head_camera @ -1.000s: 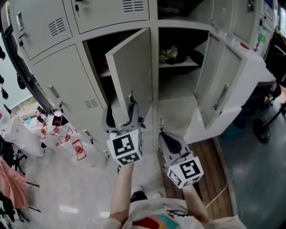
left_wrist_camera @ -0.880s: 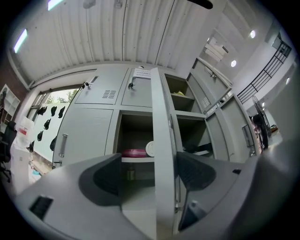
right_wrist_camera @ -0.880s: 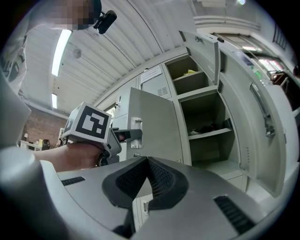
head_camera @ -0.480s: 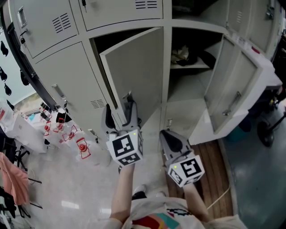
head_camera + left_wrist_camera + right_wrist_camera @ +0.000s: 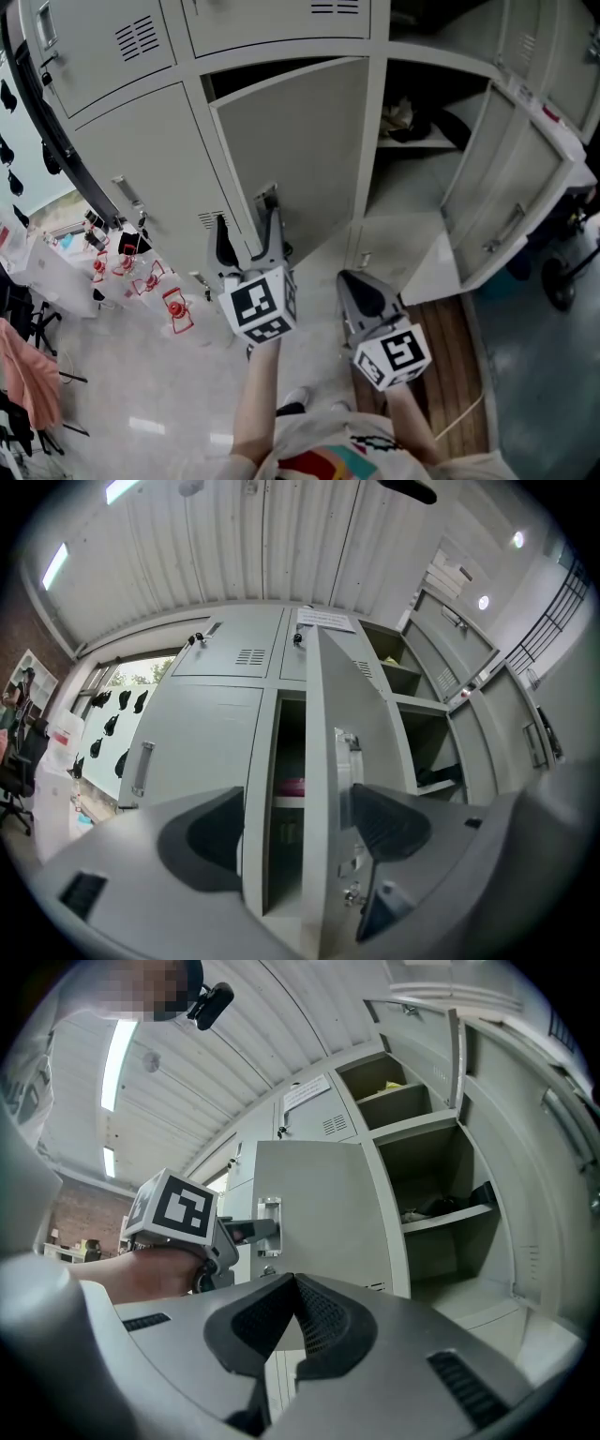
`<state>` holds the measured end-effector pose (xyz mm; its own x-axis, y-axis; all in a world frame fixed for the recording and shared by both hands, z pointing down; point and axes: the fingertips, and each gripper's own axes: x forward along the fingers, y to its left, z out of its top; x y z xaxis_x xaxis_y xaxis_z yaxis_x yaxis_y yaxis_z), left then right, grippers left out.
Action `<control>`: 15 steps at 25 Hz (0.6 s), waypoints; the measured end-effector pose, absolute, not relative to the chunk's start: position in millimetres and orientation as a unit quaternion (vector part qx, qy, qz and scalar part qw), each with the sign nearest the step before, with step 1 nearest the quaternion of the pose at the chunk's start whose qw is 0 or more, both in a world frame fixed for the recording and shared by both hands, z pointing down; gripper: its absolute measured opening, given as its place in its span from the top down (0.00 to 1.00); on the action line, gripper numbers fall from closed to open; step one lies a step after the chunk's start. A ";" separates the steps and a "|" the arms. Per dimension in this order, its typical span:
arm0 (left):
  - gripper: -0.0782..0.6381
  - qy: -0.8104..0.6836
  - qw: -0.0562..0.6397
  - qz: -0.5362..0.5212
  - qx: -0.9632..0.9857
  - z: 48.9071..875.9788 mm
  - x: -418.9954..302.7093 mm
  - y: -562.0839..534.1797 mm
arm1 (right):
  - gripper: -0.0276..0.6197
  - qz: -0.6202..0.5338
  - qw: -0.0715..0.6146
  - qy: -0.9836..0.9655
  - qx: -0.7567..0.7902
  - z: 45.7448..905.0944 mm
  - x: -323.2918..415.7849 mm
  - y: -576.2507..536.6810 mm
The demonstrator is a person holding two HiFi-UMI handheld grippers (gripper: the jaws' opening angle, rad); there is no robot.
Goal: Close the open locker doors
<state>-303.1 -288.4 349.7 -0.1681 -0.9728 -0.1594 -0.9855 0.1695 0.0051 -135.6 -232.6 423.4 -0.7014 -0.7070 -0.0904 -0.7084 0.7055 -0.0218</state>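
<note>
The left open locker door (image 5: 300, 150) is swung most of the way toward its frame, leaving a narrow gap at its top. My left gripper (image 5: 246, 227) is open and straddles this door's free edge (image 5: 317, 761) just below the latch plate (image 5: 267, 199); one jaw is on each side, and I cannot tell if they touch it. The right locker door (image 5: 506, 187) stands wide open, showing a shelf with dark items (image 5: 405, 117). My right gripper (image 5: 352, 281) is shut and empty, held low in front of the lockers, apart from both doors. In the right gripper view the left door (image 5: 314, 1204) and left gripper (image 5: 230, 1234) show ahead.
Closed locker doors (image 5: 141, 159) fill the left side. Red and white items (image 5: 167, 309) lie on the floor at lower left. A wooden strip (image 5: 455, 342) runs along the floor under the open right door. A dark wheeled object (image 5: 562, 272) stands at the far right.
The left locker door has swung toward shut, with my left gripper moving with its edge. The right gripper has stayed low and shut.
</note>
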 end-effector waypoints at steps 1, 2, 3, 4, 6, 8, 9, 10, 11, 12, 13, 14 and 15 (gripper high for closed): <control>0.41 0.763 0.057 0.053 -0.642 350.0 -306.3 -290.4 | 0.95 0.007 0.045 0.922 -0.384 423.7 -137.7 -234.4; 0.41 0.764 0.054 0.052 -0.641 350.7 -309.4 -292.3 | 0.95 0.006 0.043 0.922 -0.385 424.3 -139.6 -236.3; 0.41 0.764 0.052 0.052 -0.640 351.1 -312.4 -294.4 | 0.95 0.005 0.042 0.921 -0.387 425.1 -141.5 -238.2; 0.41 0.764 0.051 0.054 -0.640 351.1 -315.2 -296.6 | 0.95 0.004 0.041 0.921 -0.388 425.6 -143.4 -240.1; 0.41 0.763 0.052 0.058 -0.641 350.2 -320.7 -301.4 | 0.95 0.004 0.039 0.919 -0.392 424.8 -147.6 -243.8; 0.41 0.762 0.052 0.061 -0.643 351.4 -326.3 -306.9 | 0.95 0.005 0.038 0.919 -0.393 424.1 -152.3 -247.5; 0.41 0.762 0.052 0.063 -0.643 351.7 -329.2 -309.7 | 0.95 0.005 0.037 0.918 -0.394 424.0 -154.6 -249.4; 0.41 0.761 0.053 0.064 -0.643 351.1 -332.2 -312.4 | 0.95 0.006 0.036 0.918 -0.395 423.8 -156.9 -251.3; 0.41 0.762 0.053 0.065 -0.643 350.5 -335.1 -315.2 | 0.95 0.006 0.035 0.918 -0.396 423.6 -159.3 -253.2; 0.41 0.761 0.053 0.066 -0.643 350.6 -337.7 -318.0 | 0.95 0.006 0.035 0.917 -0.397 423.2 -161.8 -255.0; 0.41 0.761 0.051 0.065 -0.643 351.5 -339.9 -320.7 | 0.95 0.006 0.034 0.917 -0.397 422.9 -164.2 -256.9; 0.41 0.761 0.050 0.064 -0.644 352.4 -342.0 -323.2 | 0.95 0.007 0.033 0.917 -0.398 422.5 -166.5 -259.0; 0.41 0.761 0.049 0.064 -0.643 352.8 -344.0 -325.5 | 0.95 0.008 0.032 0.916 -0.399 422.0 -168.5 -261.0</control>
